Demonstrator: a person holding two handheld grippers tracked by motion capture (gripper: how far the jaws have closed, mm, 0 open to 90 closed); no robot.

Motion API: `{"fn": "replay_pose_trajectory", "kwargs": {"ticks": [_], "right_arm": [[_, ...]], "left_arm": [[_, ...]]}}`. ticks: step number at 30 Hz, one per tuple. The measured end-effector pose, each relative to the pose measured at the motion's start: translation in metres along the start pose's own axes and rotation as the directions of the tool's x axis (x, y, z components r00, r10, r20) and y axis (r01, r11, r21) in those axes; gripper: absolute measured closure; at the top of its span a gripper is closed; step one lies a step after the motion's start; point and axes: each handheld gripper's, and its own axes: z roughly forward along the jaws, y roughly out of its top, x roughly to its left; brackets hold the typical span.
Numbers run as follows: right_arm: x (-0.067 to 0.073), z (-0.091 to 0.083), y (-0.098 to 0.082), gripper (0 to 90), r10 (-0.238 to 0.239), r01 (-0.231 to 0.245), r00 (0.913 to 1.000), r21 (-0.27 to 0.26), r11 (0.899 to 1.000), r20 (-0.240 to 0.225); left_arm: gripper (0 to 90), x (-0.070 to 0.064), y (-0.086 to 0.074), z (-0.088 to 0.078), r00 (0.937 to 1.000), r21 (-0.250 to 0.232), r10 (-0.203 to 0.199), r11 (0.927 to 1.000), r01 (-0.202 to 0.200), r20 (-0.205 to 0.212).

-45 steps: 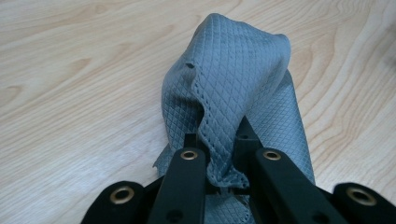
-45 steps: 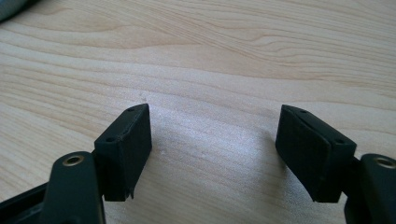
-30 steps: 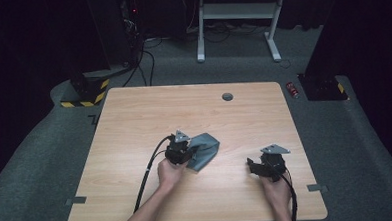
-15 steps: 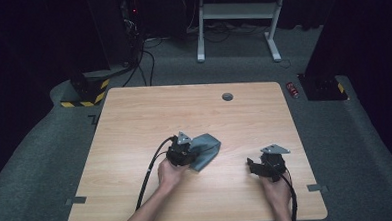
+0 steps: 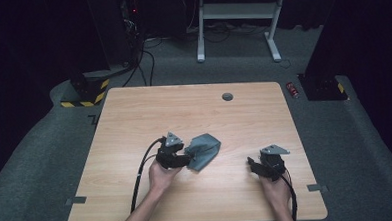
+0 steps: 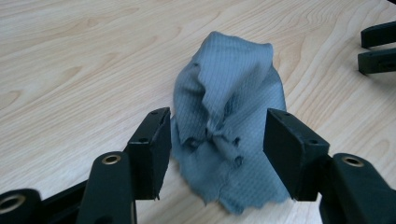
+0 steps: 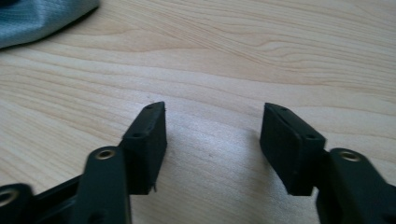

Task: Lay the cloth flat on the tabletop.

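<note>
A crumpled grey-blue cloth [image 5: 204,149] lies in a heap on the wooden table [image 5: 184,106], just right of my left gripper [image 5: 185,160]. In the left gripper view the cloth [image 6: 229,102] sits between the jaws of the left gripper [image 6: 217,126], which have just been opening; the pads do not press on it. My right gripper [image 5: 250,164] rests near the table's front right, apart from the cloth. Its jaws have just been closing partway, and in the right gripper view the right gripper [image 7: 212,116] has only bare wood between its fingers. A corner of the cloth [image 7: 37,16] shows at the upper left there.
A round cable hole [image 5: 227,96] sits near the table's far edge. On the floor beyond are a yellow-and-black striped base [image 5: 83,95], a white desk frame [image 5: 235,13] and a small red object [image 5: 293,89]. The right gripper's jaws [image 6: 378,46] show at the left gripper view's upper right.
My left gripper has let go of the cloth and drawn back a little toward the person. The cloth stays in its place. The right hand has kept still.
</note>
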Motion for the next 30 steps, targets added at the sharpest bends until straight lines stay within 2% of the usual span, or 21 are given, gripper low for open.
{"fn": "replay_pose_trajectory", "kwargs": {"ticks": [4, 5, 6, 9, 12, 14, 16, 19, 21, 23, 27, 30], "right_arm": [[0.007, 0.000, 0.002, 58.3, 0.007, -0.007, 0.9999, 0.001, 1.000, 0.010], [0.011, 0.000, 0.003, 58.5, 0.003, -0.003, 1.0000, 0.013, 1.000, 0.007], [0.014, 0.000, 0.005, 58.2, 0.005, -0.005, 1.0000, 0.019, 1.000, -0.004], [0.034, 0.001, 0.008, 57.5, -0.020, 0.019, 0.9964, -0.007, 1.000, -0.083], [0.064, 0.004, 0.017, 56.9, -0.096, 0.095, 0.9840, -0.013, 0.995, -0.150], [0.079, 0.006, 0.022, 56.9, -0.118, 0.113, 0.9745, -0.041, 0.993, -0.191], [0.092, 0.009, 0.027, 56.3, -0.129, 0.119, 0.9658, -0.057, 0.991, -0.225], [0.111, 0.013, 0.035, 56.9, -0.143, 0.129, 0.9502, -0.069, 0.989, -0.277], [0.124, 0.014, 0.039, 56.8, -0.182, 0.164, 0.9403, -0.086, 0.983, -0.288], [0.135, 0.018, 0.042, 57.1, -0.211, 0.194, 0.9331, -0.085, 0.977, -0.292], [0.146, 0.029, 0.044, 60.4, -0.216, 0.208, 0.9290, -0.059, 0.976, -0.301], [0.150, 0.037, 0.042, 68.4, -0.234, 0.237, 0.9237, -0.026, 0.971, -0.304]], "left_arm": [[44.9, 0.002, -0.008, -0.001, 1.0000, 0.017, -0.002, 0.9998, 0.002, -0.001], [45.7, 0.002, -0.010, -0.001, 1.0000, 0.020, 0.000, 0.9998, 0.000, -0.005], [46.6, 0.002, -0.012, 0.000, 1.0000, 0.020, -0.004, 0.9998, 0.004, -0.004], [47.8, 0.001, -0.015, 0.006, 0.9999, 0.031, -0.010, 0.9995, 0.009, 0.007], [47.8, -0.005, -0.015, 0.012, 0.9999, 0.045, 0.015, 0.9989, -0.015, 0.008], [47.0, -0.009, -0.015, 0.016, 0.9992, 0.055, 0.039, 0.9978, -0.039, -0.001], [46.8, -0.011, -0.015, 0.021, 0.9992, 0.062, 0.039, 0.9974, -0.038, -0.008], [53.9, -0.010, -0.013, 0.026, 0.9992, 0.045, 0.035, 0.9984, -0.034, -0.018], [59.3, -0.008, -0.011, 0.029, 0.9993, 0.048, 0.033, 0.9984, -0.032, -0.019], [64.6, -0.008, -0.009, 0.032, 0.9990, 0.069, 0.041, 0.9968, -0.039, -0.020], [75.3, -0.008, -0.005, 0.034, 0.9977, 0.088, 0.065, 0.9941, -0.063, -0.020], [84.4, -0.006, -0.002, 0.033, 0.9978, 0.080, 0.064, 0.9948, -0.062, -0.018]]}}
